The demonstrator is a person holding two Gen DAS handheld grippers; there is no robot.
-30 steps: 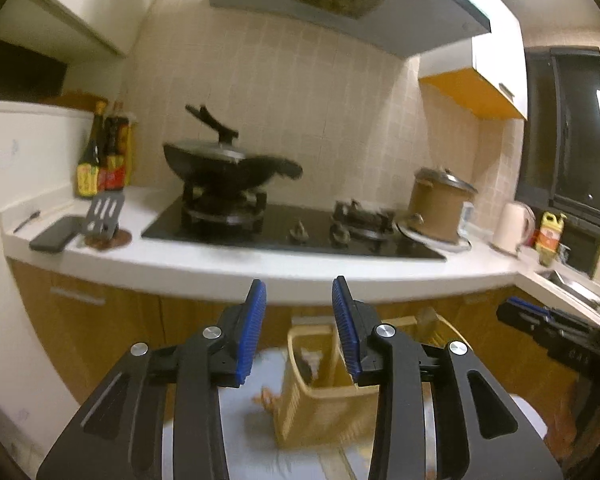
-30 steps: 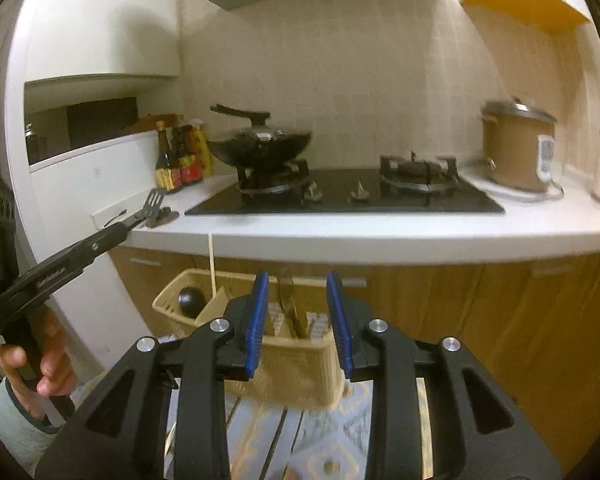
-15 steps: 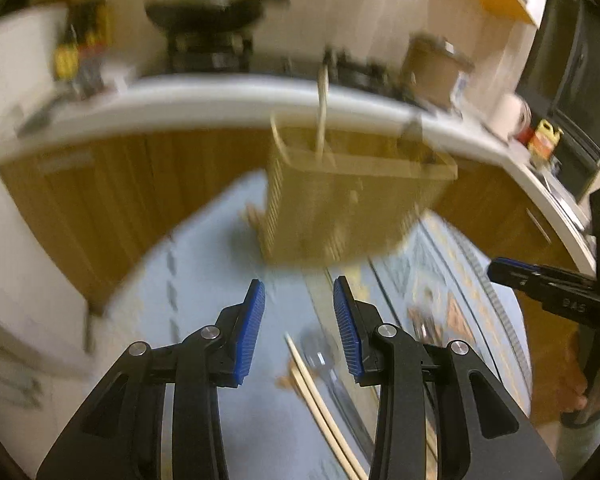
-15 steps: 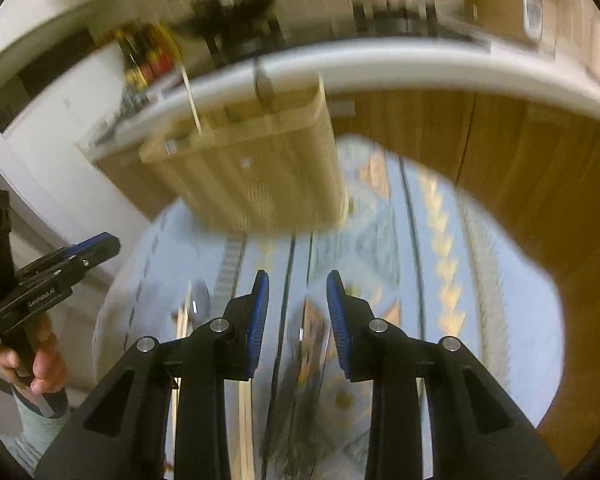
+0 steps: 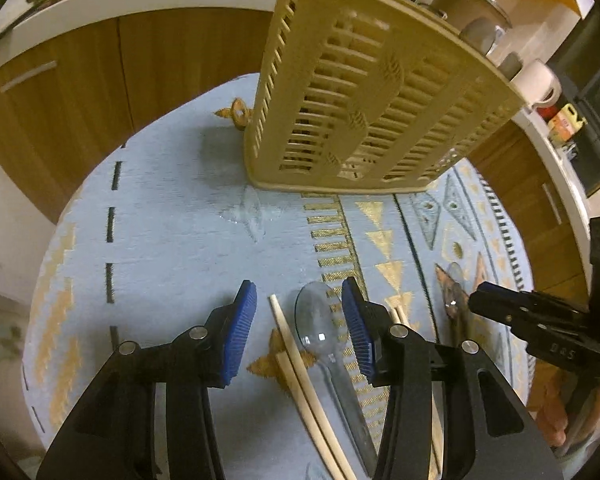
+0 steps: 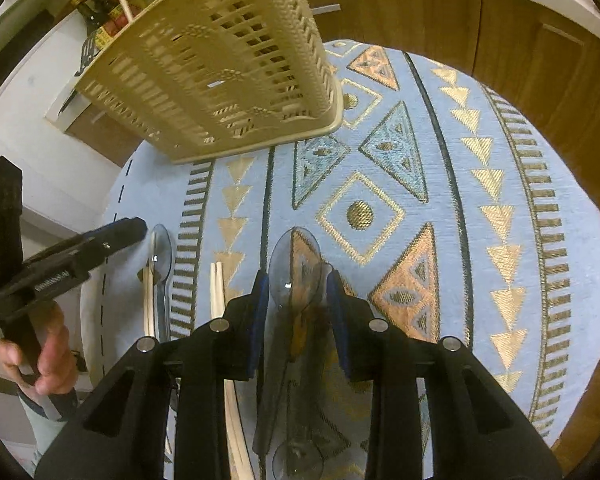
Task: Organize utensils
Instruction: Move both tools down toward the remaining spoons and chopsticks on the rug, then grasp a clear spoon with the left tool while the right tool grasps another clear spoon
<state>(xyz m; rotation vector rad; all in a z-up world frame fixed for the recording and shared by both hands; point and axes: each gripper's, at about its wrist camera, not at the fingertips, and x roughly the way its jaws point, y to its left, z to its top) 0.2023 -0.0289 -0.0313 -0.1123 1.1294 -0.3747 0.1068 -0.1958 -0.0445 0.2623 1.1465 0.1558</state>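
On the cloth [image 5: 172, 240], slatted basket [image 5: 364, 92], contents hardly visible, left gripper [image 5: 298, 328] and right gripper [image 6: 296, 300] parted, empty.

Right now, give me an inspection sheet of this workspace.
Surface: round table under a patterned blue cloth.
Job's things: tan slotted basket at the far side; clear spoon and chopsticks lying between the left claw's fingers; another clear spoon between the right claw's.
Clutter: nothing seen.
Grippers: left claw open; right claw open; both empty.
Cables: nothing seen.
Surroundings: wooden cabinets, white counter.
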